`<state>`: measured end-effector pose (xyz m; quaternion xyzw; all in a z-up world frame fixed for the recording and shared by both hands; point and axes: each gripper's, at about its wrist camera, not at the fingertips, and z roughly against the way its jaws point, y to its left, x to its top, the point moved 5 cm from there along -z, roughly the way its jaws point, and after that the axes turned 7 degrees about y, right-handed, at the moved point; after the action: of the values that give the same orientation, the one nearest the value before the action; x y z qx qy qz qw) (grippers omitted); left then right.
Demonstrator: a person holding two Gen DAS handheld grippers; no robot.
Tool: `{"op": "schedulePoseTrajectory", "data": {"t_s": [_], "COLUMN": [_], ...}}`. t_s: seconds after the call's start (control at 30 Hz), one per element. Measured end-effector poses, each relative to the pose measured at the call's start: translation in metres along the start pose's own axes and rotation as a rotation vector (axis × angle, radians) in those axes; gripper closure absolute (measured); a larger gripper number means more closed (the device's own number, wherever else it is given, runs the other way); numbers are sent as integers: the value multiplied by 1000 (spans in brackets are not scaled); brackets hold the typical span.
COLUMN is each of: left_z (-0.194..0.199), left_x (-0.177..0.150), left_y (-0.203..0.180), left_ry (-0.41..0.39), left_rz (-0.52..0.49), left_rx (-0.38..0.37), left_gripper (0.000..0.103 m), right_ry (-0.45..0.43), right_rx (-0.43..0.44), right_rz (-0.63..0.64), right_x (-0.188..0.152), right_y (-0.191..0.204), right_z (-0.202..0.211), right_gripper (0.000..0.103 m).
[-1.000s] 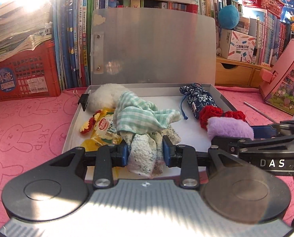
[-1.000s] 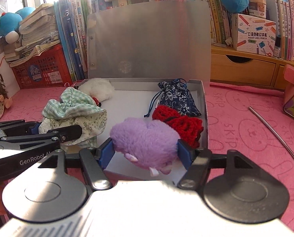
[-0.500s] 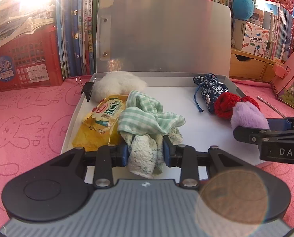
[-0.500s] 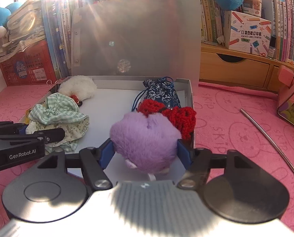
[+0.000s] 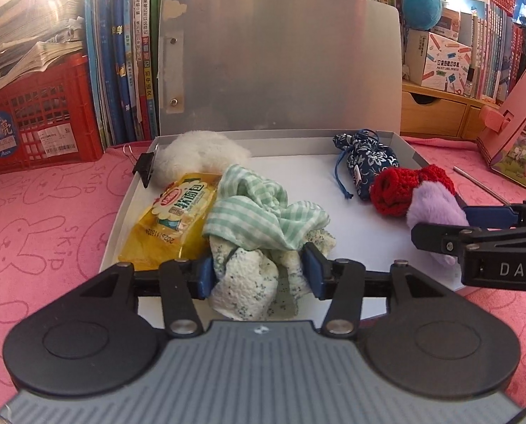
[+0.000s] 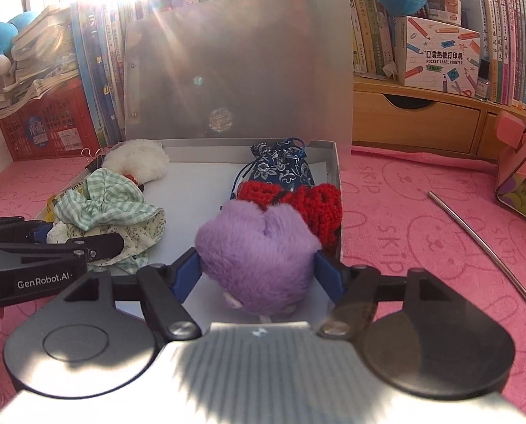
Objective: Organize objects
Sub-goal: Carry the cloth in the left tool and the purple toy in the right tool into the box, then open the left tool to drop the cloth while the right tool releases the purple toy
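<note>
An open grey box (image 5: pixel 118 222) lies on the pink mat with its lid (image 5: pixel 280 63) standing up. Inside are a white fluffy ball (image 5: pixel 196 155), a yellow snack packet (image 5: pixel 171 219), a blue floral pouch (image 5: pixel 365 159) and a red crochet piece (image 5: pixel 400 187). My left gripper (image 5: pixel 259 268) is at the box's near edge. Its jaws are opening, and a bundle of green-checked and white speckled cloth (image 5: pixel 263 219) lies loose between them. My right gripper (image 6: pixel 257 268) is by the right wall. Its jaws are also opening, with a purple plush (image 6: pixel 256 251) sitting between them.
A black binder clip (image 5: pixel 144 168) grips the box's left rim. A red crate (image 5: pixel 33 113) and rows of books stand behind, with a wooden drawer unit (image 6: pixel 414 123) at the back right. A metal rod (image 6: pixel 485 243) and a pink house-shaped box (image 5: pixel 517 134) lie to the right.
Both pairs of jaws have widened. The cloth bundle and the purple plush, squeezed before, have spread out between the pads. Neither hand has shifted much.
</note>
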<state>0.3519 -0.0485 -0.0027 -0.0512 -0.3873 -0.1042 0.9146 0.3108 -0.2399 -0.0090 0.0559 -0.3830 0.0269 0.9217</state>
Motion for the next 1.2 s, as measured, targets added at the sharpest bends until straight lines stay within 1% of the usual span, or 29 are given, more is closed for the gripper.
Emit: {"op": "schedulePoseTrajectory", "data": {"t_s": [0.03,0.13,0.27,0.4,0.63,0.83,1.03,1.2], "left_z": [2,9,22,41,76,108,134,145], "left_x": [0,1,1,-1,-14,-43,-66,-83], "left_y": [-2,-6,-8,-7,-9,-15,-20,-20], "left_ry": [-4,-13,-28,-53,-74,-95,-116,-103], "left_rz": [-9,-26,-44,-49,-43,-40,-55,-57], "left_rx": [-1,5,6,10,-22,-68,-65,-64], "left_gripper": [38,30,25,18,17,17,17,17], "right_ry": [-6,-16,-39,-54,-84,-115,-131,-135], "right_rx": [7,20,32,37,61,86,102,109], "right_rz": [1,8,13,20,38,71,94,106], "right_x": [1,2,3,2,-9,-29,-49,-65], "right_y": [0,2,3,3,8,18,26,30], "right_z": [3,9,22,35,63,91,112,123], "right_gripper": [21,17,14,14,13,12,12,12]}}
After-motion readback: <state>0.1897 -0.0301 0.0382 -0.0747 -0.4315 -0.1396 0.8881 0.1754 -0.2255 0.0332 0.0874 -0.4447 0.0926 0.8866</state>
